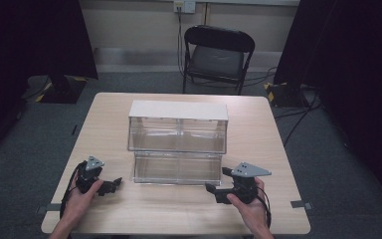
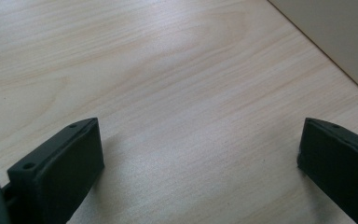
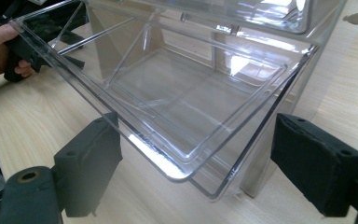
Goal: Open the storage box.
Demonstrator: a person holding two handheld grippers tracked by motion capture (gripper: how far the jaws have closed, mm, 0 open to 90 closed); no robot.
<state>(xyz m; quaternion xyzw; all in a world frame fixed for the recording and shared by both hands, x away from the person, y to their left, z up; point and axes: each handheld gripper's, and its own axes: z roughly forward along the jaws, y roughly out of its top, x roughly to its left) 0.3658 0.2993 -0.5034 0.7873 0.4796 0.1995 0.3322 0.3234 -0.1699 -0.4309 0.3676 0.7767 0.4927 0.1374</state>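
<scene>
1 clear drawer unit | 2 grippers: left gripper, right gripper | fingers wide apart, empty

Open drawer blocks the middle (bare table flanks it).

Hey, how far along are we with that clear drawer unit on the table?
Done: the lower drawer of the clear drawer unit is pulled out and looks empty. In hand: nothing; both the left tongs and the right tongs are open, the right ones facing the drawer's front corner. Left: probably gripping or closing that drawer.
</scene>
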